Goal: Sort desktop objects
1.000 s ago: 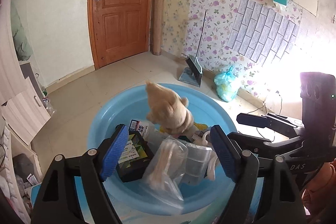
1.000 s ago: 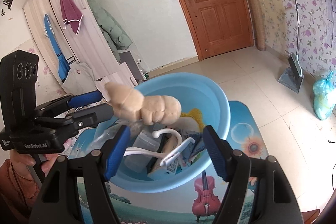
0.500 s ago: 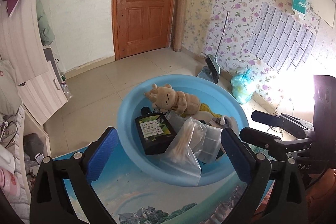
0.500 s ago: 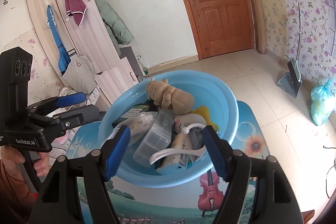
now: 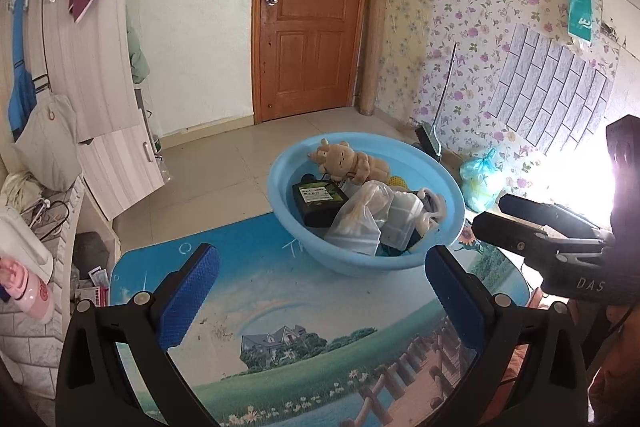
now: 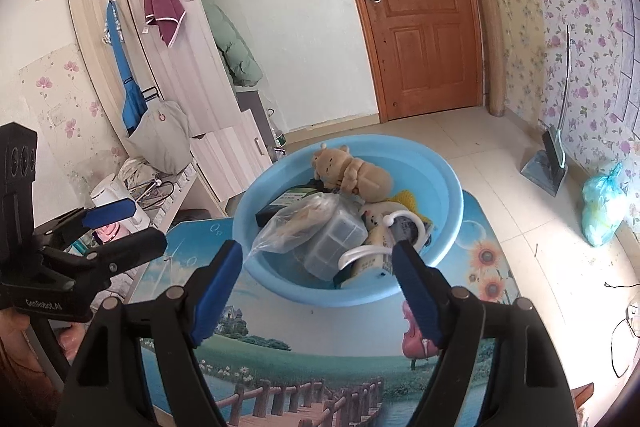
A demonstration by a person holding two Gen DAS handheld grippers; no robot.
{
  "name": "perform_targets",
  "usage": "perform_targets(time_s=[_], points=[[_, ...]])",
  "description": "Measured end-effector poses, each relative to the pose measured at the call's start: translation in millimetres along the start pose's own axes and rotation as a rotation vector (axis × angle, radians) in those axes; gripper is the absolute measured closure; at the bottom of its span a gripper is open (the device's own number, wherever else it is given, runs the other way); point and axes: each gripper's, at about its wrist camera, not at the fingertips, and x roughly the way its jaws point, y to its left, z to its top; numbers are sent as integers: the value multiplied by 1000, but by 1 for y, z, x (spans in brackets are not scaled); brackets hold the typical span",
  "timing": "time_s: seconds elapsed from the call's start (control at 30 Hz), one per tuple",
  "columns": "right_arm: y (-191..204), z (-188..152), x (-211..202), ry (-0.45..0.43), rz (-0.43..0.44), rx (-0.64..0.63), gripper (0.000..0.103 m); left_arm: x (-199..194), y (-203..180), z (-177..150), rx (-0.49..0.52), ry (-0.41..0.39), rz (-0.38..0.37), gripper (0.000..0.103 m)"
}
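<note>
Both grippers point down over the picture-printed table (image 5: 304,339), short of the blue basin (image 5: 360,263); the left gripper (image 5: 320,291) and right gripper (image 6: 318,279) have just been widening their jaws, which stand apart and empty. The plush toy (image 6: 352,175) lies on the basin's heap (bag, boxes). Lower items are buried and unclear.

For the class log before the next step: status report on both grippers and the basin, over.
Left gripper open, empty; right gripper open, empty, jaws just widened. Plush toy lying atop pile in blue basin. Nothing in the way.
</note>
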Motion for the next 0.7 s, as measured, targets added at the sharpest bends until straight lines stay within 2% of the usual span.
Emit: perform_targets(time_s=[0.07,0.17,0.23,0.43,0.47,0.53,0.7], points=[[4,-3,-9,-8,-2,-3,24,-14,0,-12,-4,-27,12,0],[13,-11,-23,-43,-21,-28,16,-27,1,-26,-14,-44,24,0],[19,-16,-28,-58,-32,-49,14,-32,4,-36,-18,-51,29,0],[29,-33,-29,-85,-65,-71,13,-32,14,-64,-30,-7,55,0],[30,-35,-28,-85,-72,-69,11,-34,14,-68,-28,-10,75,0],[31,-40,-26,-81,-85,-64,1,-37,16,-73,-27,-6,102,0],[34,-44,-28,-90,-106,-22,0,-41,22,-75,-37,20,113,0]])
